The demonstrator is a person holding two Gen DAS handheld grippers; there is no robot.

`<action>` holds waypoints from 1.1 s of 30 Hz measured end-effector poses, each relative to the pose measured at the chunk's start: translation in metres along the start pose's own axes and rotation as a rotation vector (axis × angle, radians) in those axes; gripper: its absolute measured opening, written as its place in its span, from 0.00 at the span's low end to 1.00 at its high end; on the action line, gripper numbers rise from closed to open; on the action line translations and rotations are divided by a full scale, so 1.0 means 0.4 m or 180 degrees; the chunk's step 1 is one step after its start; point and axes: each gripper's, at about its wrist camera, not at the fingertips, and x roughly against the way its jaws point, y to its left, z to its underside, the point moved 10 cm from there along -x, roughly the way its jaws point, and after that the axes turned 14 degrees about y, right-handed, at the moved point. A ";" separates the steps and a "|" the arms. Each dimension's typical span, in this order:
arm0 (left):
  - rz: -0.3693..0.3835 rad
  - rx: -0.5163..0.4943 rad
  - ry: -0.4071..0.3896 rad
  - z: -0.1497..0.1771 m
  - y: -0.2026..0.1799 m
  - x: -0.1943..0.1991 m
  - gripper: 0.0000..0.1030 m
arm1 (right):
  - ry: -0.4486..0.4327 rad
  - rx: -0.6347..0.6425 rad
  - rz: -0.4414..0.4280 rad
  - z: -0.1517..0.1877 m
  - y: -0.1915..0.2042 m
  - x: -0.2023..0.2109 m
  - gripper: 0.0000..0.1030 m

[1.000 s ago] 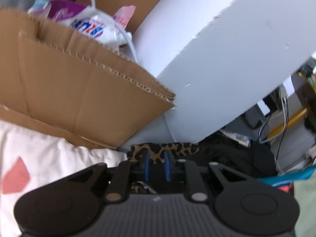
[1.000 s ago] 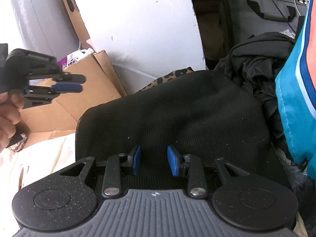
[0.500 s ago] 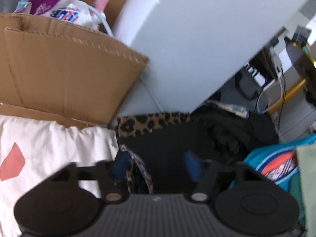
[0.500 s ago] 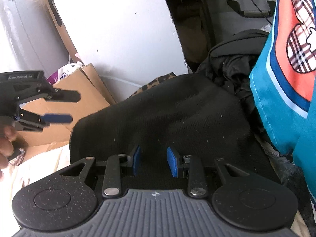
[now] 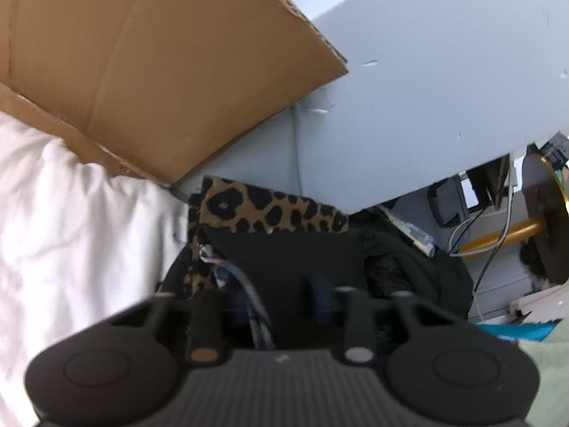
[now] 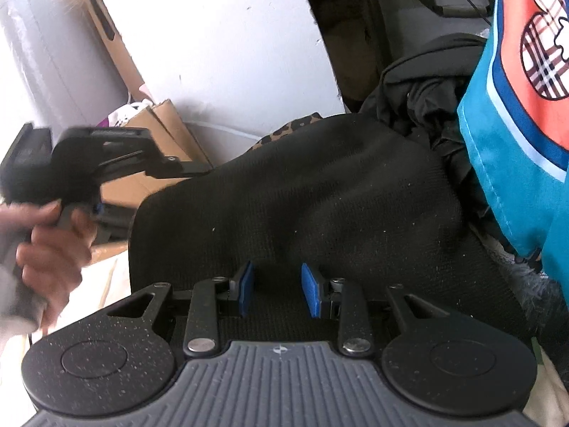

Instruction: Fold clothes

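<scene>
Now right gripper fingers apart over black garment, which lies beside cardboard box; left gripper fingers also apart at its leopard-lined edge, blurred.

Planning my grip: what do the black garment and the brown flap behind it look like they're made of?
Black garment: seemingly a matte knit, going by its fine ribbed weave with pale lint specks; a leopard-print lining shows at its edge, fibre unclear. Brown flap: corrugated cardboard, matte, with fluting visible along the cut edge.
</scene>
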 end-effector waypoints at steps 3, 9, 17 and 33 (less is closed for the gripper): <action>-0.0164 -0.0163 -0.0131 -0.026 -0.004 0.011 0.05 | -0.0032 0.0057 0.0034 -0.010 0.005 0.009 0.35; -0.0428 -0.0417 -0.0206 -0.053 -0.012 0.030 0.05 | -0.0182 0.0246 -0.0074 -0.060 0.073 0.012 0.35; -0.0677 -0.0584 -0.0157 -0.055 0.002 0.031 0.05 | -0.0033 0.0635 0.0029 -0.054 0.146 -0.080 0.35; -0.0976 -0.0955 -0.0177 -0.003 -0.017 0.119 0.10 | 0.0065 0.0703 0.0116 -0.045 0.147 -0.106 0.36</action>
